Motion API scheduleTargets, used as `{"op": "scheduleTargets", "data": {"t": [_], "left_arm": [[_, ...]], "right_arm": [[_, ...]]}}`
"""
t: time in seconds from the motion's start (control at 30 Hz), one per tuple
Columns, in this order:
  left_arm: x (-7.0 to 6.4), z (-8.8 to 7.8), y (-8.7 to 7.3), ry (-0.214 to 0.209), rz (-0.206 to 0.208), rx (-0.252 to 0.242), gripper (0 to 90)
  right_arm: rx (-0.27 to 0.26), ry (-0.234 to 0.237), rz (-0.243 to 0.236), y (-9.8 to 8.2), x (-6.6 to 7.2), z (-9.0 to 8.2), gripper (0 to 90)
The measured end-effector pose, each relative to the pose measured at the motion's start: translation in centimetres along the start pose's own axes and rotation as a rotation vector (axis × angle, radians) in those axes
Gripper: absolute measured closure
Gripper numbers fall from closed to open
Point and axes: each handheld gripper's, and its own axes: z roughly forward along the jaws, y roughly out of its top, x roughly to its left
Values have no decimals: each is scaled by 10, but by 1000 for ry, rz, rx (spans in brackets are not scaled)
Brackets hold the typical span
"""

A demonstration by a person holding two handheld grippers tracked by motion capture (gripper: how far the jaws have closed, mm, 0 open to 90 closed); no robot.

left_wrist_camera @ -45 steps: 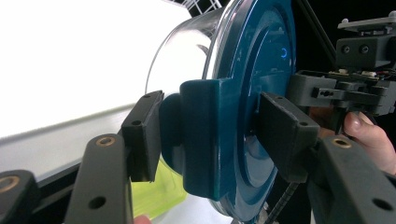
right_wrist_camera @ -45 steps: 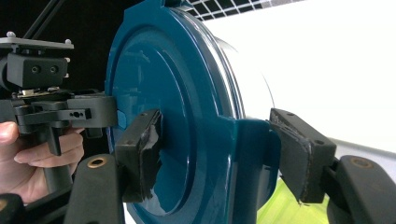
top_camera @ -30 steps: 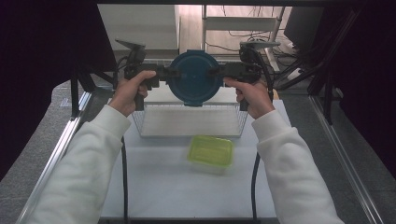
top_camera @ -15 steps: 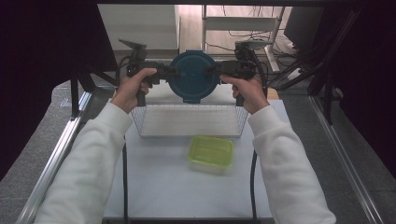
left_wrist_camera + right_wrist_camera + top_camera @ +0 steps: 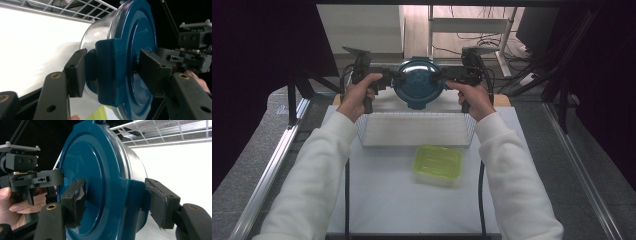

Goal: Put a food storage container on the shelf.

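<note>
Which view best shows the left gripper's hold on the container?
The left gripper view: the left gripper clamps the container's blue lid clip between both pads. The high view shows that gripper small at the container's side; the right gripper view shows it beyond the lid.

Container: clear glossy body, smooth glossy blue plastic lid. Tongs' pads: matt black, frayed. Basket: white wire. Box: translucent green plastic. Counter: matt white.

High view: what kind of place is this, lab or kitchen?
Likely a lab recording bench: a white table edged by metal rails, loose cables on the floor behind, dark curtains at the sides.
</note>
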Motion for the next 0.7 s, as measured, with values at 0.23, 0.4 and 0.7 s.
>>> {"op": "scheduleTargets", "data": {"t": [0.23, 0.4, 0.7], "left_arm": [[10, 8, 4, -7, -53, -17, 413], [16, 14, 4, -14, -85, -42, 410], [15, 18, 3, 6, -67, -75, 404]], "right_arm": [[1, 7, 66, 4, -10, 7, 344], [-9, 10, 86, 5, -16, 10, 340], [-21, 52, 133, 4, -29, 14, 338]]}}
